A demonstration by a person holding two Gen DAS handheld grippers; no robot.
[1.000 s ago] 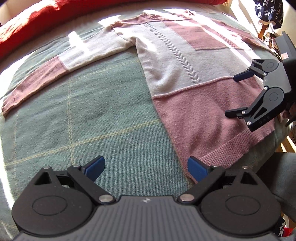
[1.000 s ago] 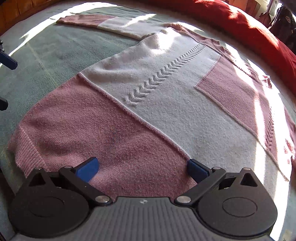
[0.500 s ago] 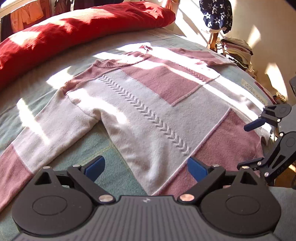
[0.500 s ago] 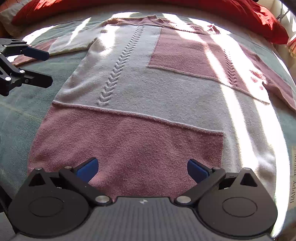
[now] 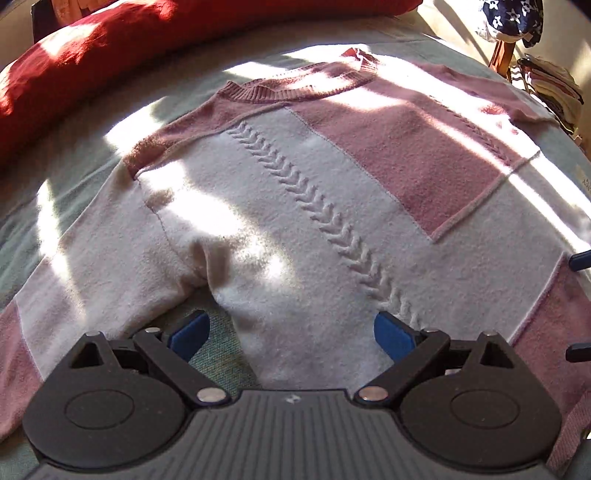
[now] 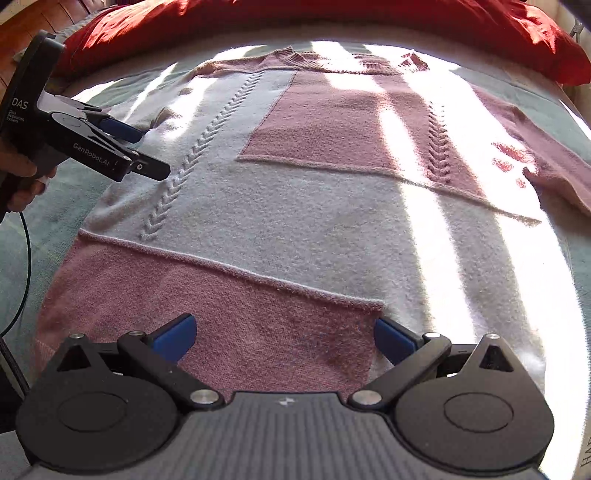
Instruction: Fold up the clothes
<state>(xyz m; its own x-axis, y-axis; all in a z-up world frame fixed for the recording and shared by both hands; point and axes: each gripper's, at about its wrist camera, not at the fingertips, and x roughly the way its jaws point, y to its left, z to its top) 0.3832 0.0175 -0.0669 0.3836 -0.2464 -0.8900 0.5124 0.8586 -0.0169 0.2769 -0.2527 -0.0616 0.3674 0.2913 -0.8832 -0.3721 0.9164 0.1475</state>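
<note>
A pink and white patchwork knit sweater (image 5: 332, 206) lies flat, front up, on a green bedspread (image 5: 55, 177), its collar toward the far side. My left gripper (image 5: 290, 332) is open just above the sweater's left underarm, where the sleeve (image 5: 92, 280) meets the body. In the right wrist view the same sweater (image 6: 314, 206) fills the frame. There the left gripper (image 6: 147, 147) hovers open over its left edge, held by a hand (image 6: 18, 173). My right gripper (image 6: 282, 334) is open, low over the pink lower panel near the hem, with nothing between its fingers.
A red duvet (image 5: 110, 48) runs along the far side of the bed (image 6: 332, 18). At the far right a navy star-print garment (image 5: 513, 18) hangs on a chair above a stack of folded clothes (image 5: 554, 85). A black cable (image 6: 26, 258) trails at the left.
The left gripper has moved from beside the hem up to the underarm. The right gripper has swung round to face straight up the sweater. Both have stayed open.
</note>
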